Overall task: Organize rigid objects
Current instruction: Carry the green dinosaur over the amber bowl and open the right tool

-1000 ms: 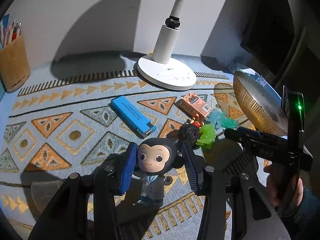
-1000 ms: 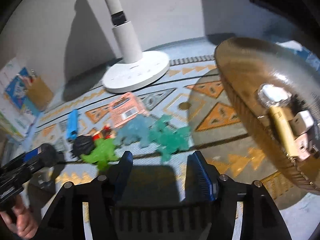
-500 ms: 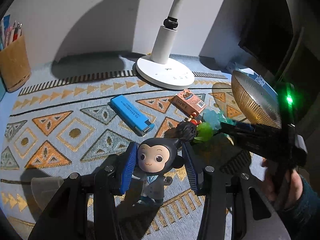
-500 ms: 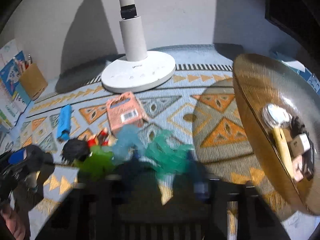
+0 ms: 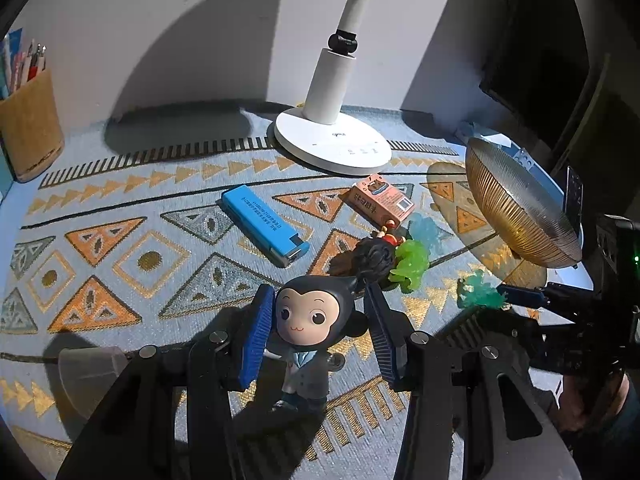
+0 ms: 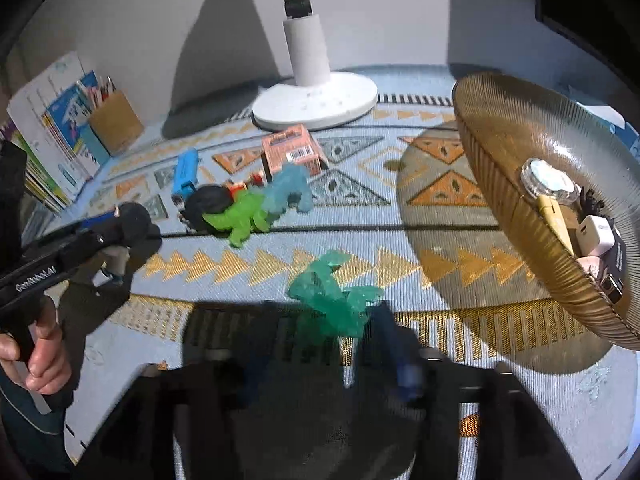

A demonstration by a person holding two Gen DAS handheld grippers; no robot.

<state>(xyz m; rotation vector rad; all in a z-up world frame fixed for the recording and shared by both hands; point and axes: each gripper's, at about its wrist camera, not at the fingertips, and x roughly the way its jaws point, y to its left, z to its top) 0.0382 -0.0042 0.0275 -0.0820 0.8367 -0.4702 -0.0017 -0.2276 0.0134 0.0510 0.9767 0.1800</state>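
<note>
Left wrist view: the left gripper [image 5: 316,332] was clenched on the monkey figurine [image 5: 310,320], its blue pads pressed against either side of the big round head. The figurine stood upright on the patterned mat [image 5: 120,248], long axis vertical, face turned toward the camera at 6 o'clock. Judged light, stiff, hard plastic, glossy and probably a little slippery; the head is the widest, firmest hold, while the thin legs look the likeliest part to snap. At 3 o'clock from it the right gripper [image 5: 494,300] reached in from the frame's right edge, its tips at the teal dinosaur [image 5: 478,290]. The gold bowl [image 5: 516,208] sat at 2 o'clock. Right wrist view: this gripper's own fingers were smeared by motion blur; its jaws had just been opening wider, and the teal dinosaur [image 6: 332,300] lay between them on the mat. I could not tell whether the pads pressed on it. The dinosaur lay with its long axis running roughly 10 to 4 o'clock, head end apparently toward 10. Judged very light, translucent, possibly slightly rubbery; the thick body is the place to pinch, not the legs or tail. The gold bowl [image 6: 500,216] at 2 o'clock already held small items.
</note>
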